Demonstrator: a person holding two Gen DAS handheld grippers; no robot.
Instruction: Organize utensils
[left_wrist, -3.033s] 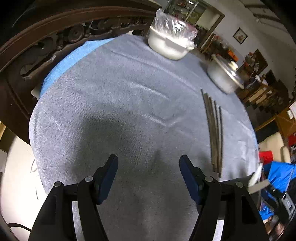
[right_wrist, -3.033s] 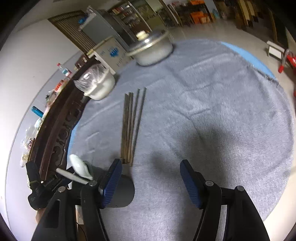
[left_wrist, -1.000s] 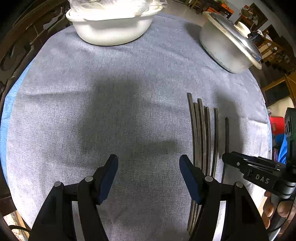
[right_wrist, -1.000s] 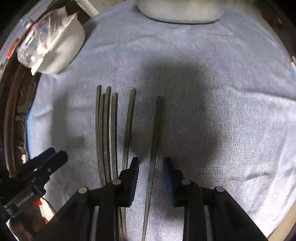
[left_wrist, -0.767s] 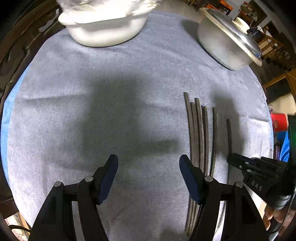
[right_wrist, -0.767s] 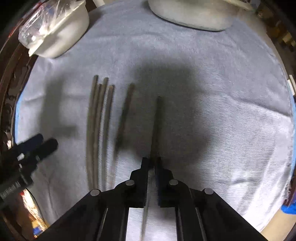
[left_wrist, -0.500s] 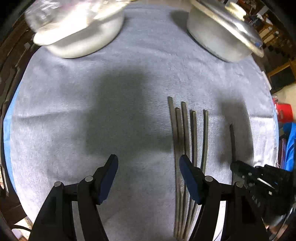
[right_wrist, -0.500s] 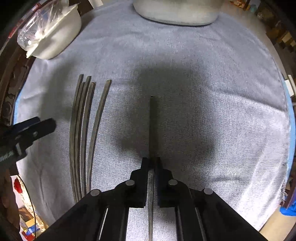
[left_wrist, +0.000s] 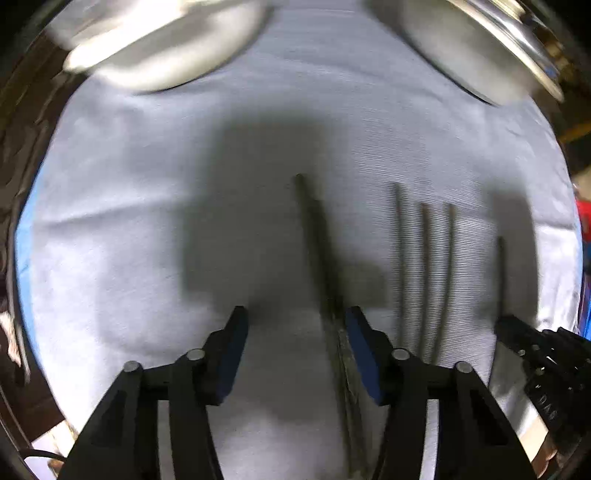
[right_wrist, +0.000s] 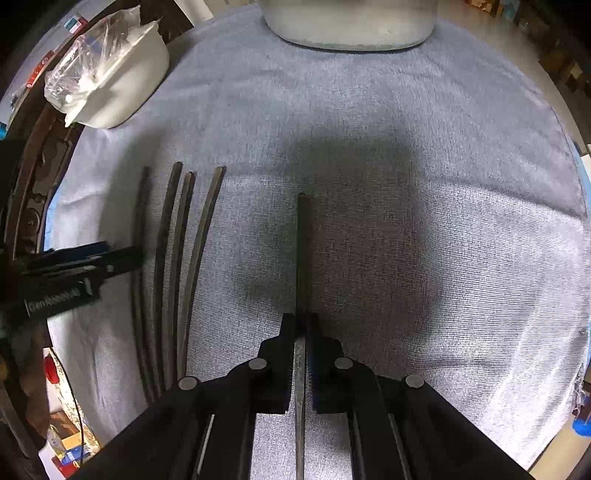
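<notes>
Right now the right gripper (right_wrist: 300, 325) has its fingers clamped tight on a single dark chopstick (right_wrist: 302, 251), which runs straight fwd from betw the pads out over the grey cloth (right_wrist: 424, 221) covering the round surface; its near end shows pale betw the finger bases. Left of it in the right wrist view, four more chopsticks (right_wrist: 177, 266) lie on the cloth roughly parallel, well apart from the held one, w/ the outermost partly crossed by the left gripper (right_wrist: 74, 269) coming in from the frame's left edge. In the left wrist view, blurred, the left gripper (left_wrist: 293, 343) points down at the cloth (left_wrist: 110, 221) w/ its fingers closing; a pair of chopsticks (left_wrist: 319, 258) lying close together runs betw them, hard up by the right-hand pad, but can't tell if the pad actually touches, and the other pad is clear of them. Three more sticks (left_wrist: 424, 277) lie beside on the right, then the single chopstick (left_wrist: 500, 273) held by the right gripper (left_wrist: 517, 332) at the frame's right edge. White bowl w/ clear plastic over it (right_wrist: 110, 77) sits at the cloth's far left, a metal pot (right_wrist: 351, 22) at the far edge
</notes>
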